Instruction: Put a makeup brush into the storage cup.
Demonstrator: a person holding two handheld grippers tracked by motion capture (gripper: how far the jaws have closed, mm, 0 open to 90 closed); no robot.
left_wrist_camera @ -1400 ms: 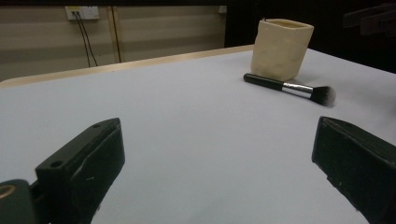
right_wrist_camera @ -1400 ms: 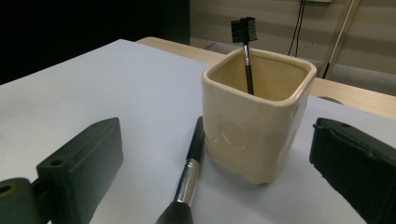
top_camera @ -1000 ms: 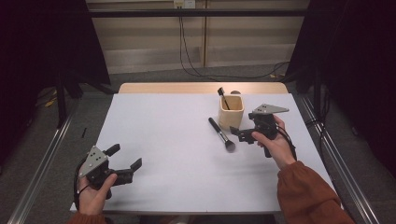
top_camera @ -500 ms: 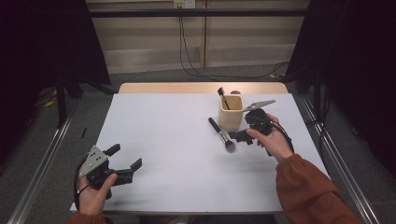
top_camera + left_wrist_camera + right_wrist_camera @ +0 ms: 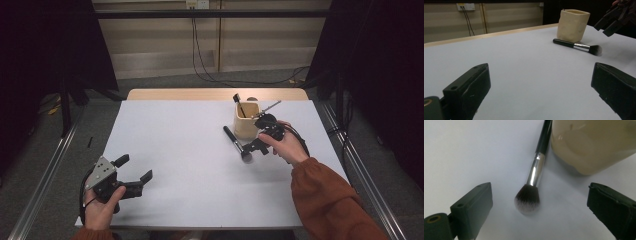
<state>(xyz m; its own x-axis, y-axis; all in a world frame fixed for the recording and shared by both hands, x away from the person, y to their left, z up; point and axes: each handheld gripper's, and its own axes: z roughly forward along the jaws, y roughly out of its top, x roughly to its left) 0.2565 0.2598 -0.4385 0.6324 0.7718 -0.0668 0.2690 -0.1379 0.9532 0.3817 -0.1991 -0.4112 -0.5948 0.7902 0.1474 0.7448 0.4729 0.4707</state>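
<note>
— Beside the beige holder, on the white table: makeup brush lay flat, bristles toward R gripper; changed since a sec ago?
— Yep; R gripper tipped down & closed in over bristle end; jaws wide apart, gripping nothing; looked set for pickup.
— And L gripper?
— Parked near front-left edge, same spot; jaws spread wide, empty; well apart from brush.
</note>
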